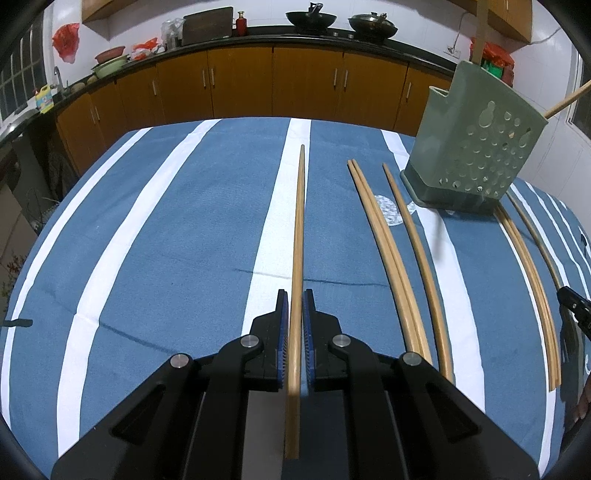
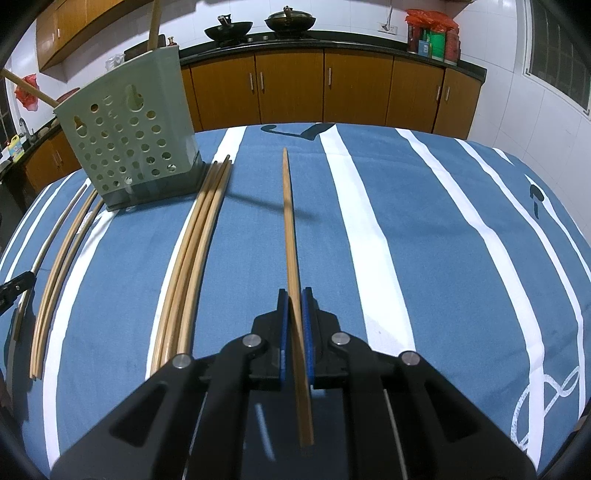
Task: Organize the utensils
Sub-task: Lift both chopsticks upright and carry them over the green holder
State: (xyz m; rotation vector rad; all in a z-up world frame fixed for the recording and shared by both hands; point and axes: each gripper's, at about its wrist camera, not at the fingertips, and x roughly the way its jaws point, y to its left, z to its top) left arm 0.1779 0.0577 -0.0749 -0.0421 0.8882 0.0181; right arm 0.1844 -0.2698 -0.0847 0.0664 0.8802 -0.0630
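Observation:
My left gripper [image 1: 295,295] is shut on a wooden chopstick [image 1: 298,236] that points forward above the blue striped tablecloth. My right gripper [image 2: 294,293] is shut on another wooden chopstick [image 2: 290,229], also pointing forward. A green perforated utensil holder [image 1: 476,147] stands at the far right of the left wrist view and at the far left of the right wrist view [image 2: 129,136], with two chopsticks sticking out of it. Several loose chopsticks [image 1: 391,251] lie on the cloth beside it; they also show in the right wrist view [image 2: 192,251].
The table is covered by a blue cloth with white stripes [image 1: 166,240]. Behind it run brown kitchen cabinets [image 1: 277,81] with woks [image 1: 312,18] on the counter. The other gripper's tip shows at each view's edge [image 1: 576,304] [image 2: 14,286].

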